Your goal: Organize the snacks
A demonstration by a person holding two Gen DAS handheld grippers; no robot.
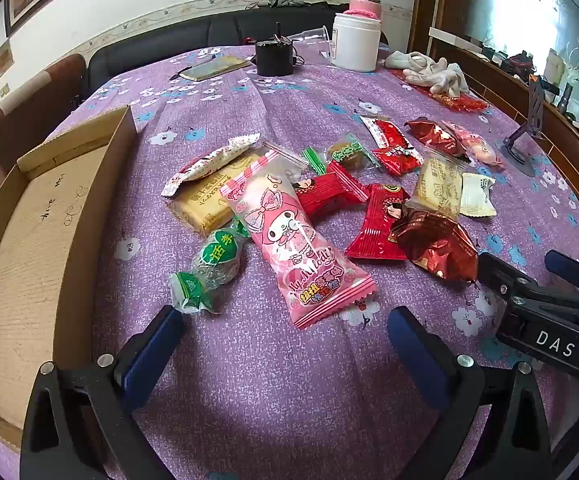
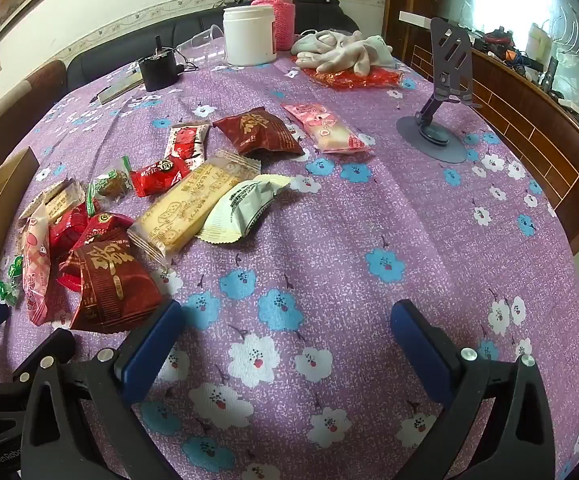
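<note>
Blue-padded left gripper [image 1: 285,330] tilted down over the tablecloth [image 1: 249,380], jaws spread wide, nothing between them. Pink snack packet [image 1: 289,240] just ahead of its tips; green-wrapped sweet [image 1: 213,264] by the left finger; cardboard box [image 1: 37,240] further left. Right gripper [image 2: 287,326] equally wide and empty, dark red packet [image 2: 105,284] touching its left finger. Snack pile partly overlapping; box cut off by frame edge.

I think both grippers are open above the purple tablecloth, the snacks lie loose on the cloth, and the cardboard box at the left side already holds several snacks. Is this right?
Not quite. The cardboard box holds no snacks: the left wrist view shows only its bare bottom. The rest stands: the left gripper and right gripper are open above the purple tablecloth, and the snacks, like the pink packet, lie loose on it.
</note>
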